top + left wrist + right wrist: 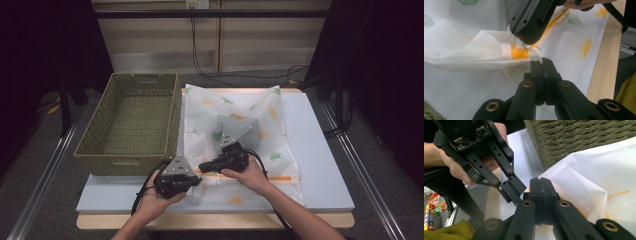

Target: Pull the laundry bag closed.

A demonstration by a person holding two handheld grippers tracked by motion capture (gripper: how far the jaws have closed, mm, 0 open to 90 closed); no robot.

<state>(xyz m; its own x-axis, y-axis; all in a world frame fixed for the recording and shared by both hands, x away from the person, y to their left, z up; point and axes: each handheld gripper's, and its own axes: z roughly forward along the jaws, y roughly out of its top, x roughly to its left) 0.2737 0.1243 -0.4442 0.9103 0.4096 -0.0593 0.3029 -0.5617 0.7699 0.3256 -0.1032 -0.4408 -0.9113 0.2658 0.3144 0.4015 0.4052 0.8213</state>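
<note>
Two hand-held grippers are meeting at the near-left corner of a white mesh laundry bag (240, 135) printed with green and yellow leaves, which is lying spread on the pale blue bench (320, 165) just beside a woven olive basket (132, 122). The left gripper (541, 61) is pressing its jaws together on the bag's edge beside the orange zipper end (520, 53), while the right gripper (540, 185), jaws likewise closed, is pinching the lifted fabric at that same corner. Both hands are coming in from the bench's near edge.
</note>
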